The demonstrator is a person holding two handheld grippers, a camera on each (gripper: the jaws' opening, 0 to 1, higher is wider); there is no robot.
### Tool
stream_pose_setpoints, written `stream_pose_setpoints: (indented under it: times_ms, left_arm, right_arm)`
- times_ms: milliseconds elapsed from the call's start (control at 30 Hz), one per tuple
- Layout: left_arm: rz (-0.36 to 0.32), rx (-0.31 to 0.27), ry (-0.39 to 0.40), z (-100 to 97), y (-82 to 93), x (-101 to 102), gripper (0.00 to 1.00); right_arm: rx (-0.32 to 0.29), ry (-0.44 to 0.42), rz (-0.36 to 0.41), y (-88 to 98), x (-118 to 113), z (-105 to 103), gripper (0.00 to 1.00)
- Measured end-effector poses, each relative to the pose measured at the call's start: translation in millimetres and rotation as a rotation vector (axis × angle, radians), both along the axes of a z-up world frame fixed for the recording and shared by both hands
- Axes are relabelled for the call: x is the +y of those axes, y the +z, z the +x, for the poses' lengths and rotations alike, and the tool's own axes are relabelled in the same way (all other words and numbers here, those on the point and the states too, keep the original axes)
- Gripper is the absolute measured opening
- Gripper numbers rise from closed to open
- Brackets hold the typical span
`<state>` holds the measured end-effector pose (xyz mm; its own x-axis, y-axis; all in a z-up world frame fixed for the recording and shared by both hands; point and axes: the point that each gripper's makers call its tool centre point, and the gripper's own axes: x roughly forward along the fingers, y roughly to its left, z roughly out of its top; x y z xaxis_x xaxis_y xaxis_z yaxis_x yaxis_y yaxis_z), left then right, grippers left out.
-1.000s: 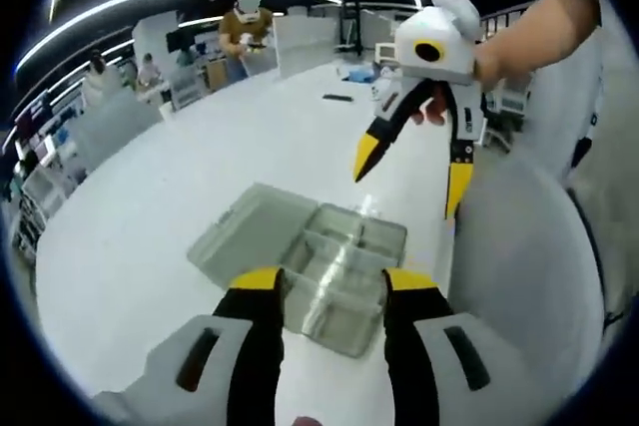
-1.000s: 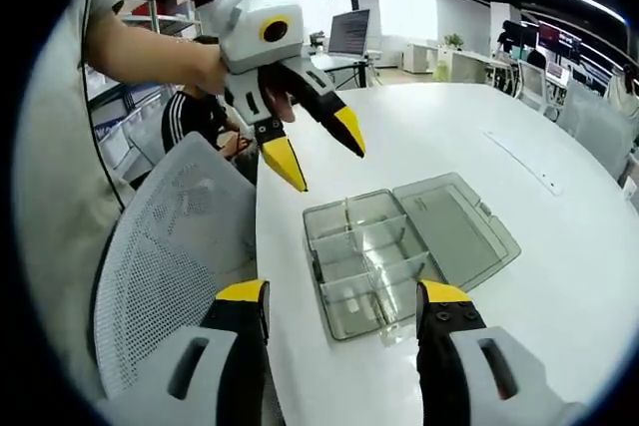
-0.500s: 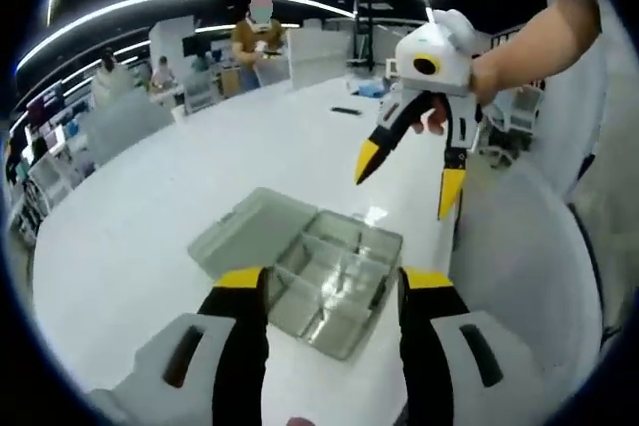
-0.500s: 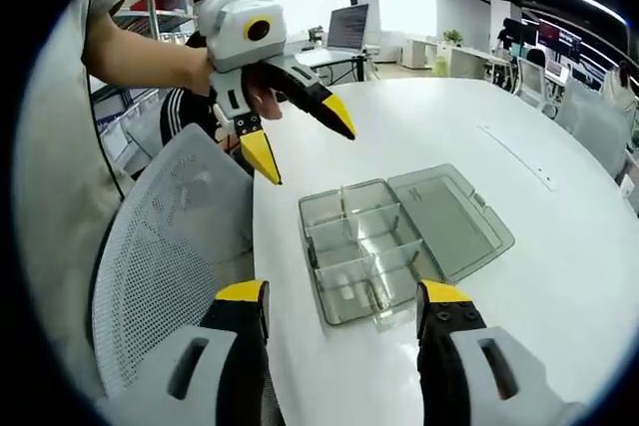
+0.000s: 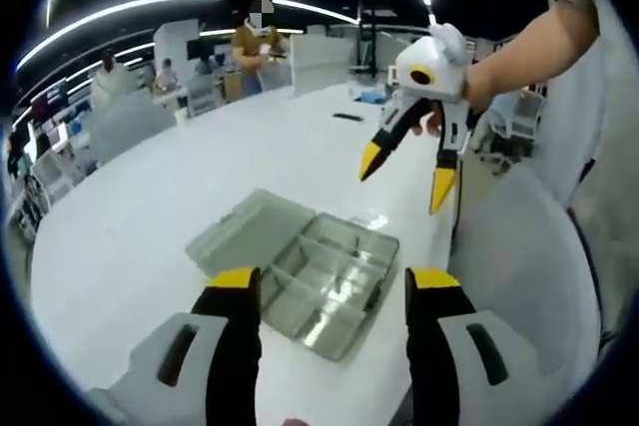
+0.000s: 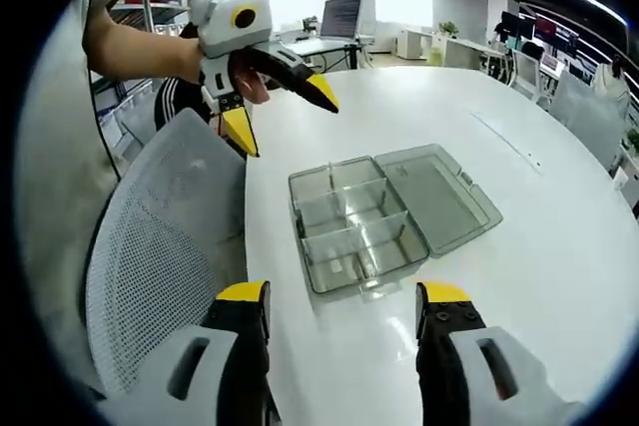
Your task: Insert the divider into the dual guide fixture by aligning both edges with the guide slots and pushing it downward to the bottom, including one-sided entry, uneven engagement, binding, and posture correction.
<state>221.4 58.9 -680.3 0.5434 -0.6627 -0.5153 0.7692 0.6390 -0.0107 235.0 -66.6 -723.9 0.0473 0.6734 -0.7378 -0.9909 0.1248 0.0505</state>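
A clear plastic compartment box (image 5: 324,281) lies on the white table (image 5: 150,177) with its lid (image 5: 245,231) folded open flat beside it. Thin clear dividers (image 6: 344,214) stand inside the box (image 6: 354,226) between its compartments. My left gripper (image 5: 332,281) is open, held above the box's near side with nothing between its jaws. My right gripper (image 6: 342,294) is also open and holds nothing, above the table edge short of the box. Each shows in the other's view, raised in a hand: the right gripper (image 5: 406,175) and the left gripper (image 6: 281,113), jaws spread.
A grey mesh chair (image 6: 150,246) stands against the table edge beside the box, seen also as the chair back (image 5: 509,246). A small dark object (image 5: 346,117) lies far across the table. People (image 5: 258,42) and desks are beyond it. A laptop (image 6: 344,17) sits behind.
Both grippers have drawn back and up from the box, which now looks smaller and farther in both views. Both remain open and hold nothing.
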Motion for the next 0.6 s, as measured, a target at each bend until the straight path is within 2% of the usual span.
stream_pose_setpoints:
  times_ms: [600]
  left_arm:
    - [-0.058, -0.009, 0.022, -2.1, 5.0, -2, 0.63]
  right_arm:
    - [0.003, 0.01, -0.062, -20.0, -16, 8, 0.53]
